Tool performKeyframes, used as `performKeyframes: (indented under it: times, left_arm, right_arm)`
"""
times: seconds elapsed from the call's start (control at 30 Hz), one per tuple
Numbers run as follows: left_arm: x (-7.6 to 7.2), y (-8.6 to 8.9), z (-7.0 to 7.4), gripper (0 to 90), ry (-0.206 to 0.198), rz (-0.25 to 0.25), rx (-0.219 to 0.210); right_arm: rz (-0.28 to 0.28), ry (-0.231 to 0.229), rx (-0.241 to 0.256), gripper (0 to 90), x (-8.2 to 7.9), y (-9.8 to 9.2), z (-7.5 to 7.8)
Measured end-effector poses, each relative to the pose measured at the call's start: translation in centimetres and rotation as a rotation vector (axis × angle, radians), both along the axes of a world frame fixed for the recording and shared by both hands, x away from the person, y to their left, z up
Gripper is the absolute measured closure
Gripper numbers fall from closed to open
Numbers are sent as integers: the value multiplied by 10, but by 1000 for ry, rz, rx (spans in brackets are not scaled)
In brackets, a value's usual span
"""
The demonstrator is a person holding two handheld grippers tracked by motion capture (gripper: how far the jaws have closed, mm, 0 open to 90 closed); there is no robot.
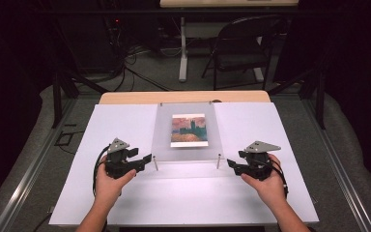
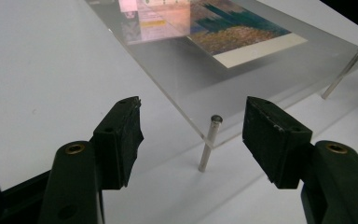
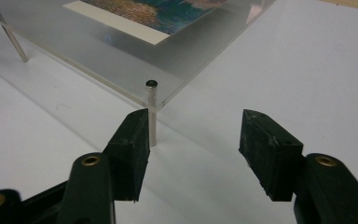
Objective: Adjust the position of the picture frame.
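Two grippers rest low on the white desk (image 1: 125, 125), the left gripper (image 1: 145, 158) and the right gripper (image 1: 230, 163), each with jaws wide apart and gripping nothing. Between them stand two metal pins, the left pin (image 2: 209, 142) and the right pin (image 3: 152, 112), under the near corners of one clear acrylic plate (image 1: 187, 151). The gripper views show the pin heads. One painted print (image 1: 189, 130) lies in the plate; no writing is readable.

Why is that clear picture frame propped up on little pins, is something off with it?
Nothing looks broken. The frame stands raised on metal pins at its near corners, tilted, with the picture straight inside. Both grippers, left and right, are open beside those pins.
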State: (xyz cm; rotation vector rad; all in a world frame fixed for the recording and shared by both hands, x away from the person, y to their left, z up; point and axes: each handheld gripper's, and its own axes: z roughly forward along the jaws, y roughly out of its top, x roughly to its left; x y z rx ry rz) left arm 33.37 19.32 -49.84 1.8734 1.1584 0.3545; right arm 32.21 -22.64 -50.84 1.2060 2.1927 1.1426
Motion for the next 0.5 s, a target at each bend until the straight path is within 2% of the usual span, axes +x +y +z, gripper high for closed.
performKeyframes:
  times: [0.07, 0.17, 0.33, 0.5]
  left_arm:
    - [5, 0, 3, 354, -7, -4, 4]
    - [10, -1, 6, 338, -10, -3, 5]
    - [20, -2, 9, 333, -20, -5, 34]
    - [29, -4, 13, 332, -24, -14, 32]
  right_arm:
    - [2, 1, 0, 373, 3, 0, 2]
    - [0, 6, 5, 368, 8, -1, 4]
    - [2, 6, -11, 365, 15, -3, 9]
    - [-1, 16, -9, 365, 22, -3, 10]
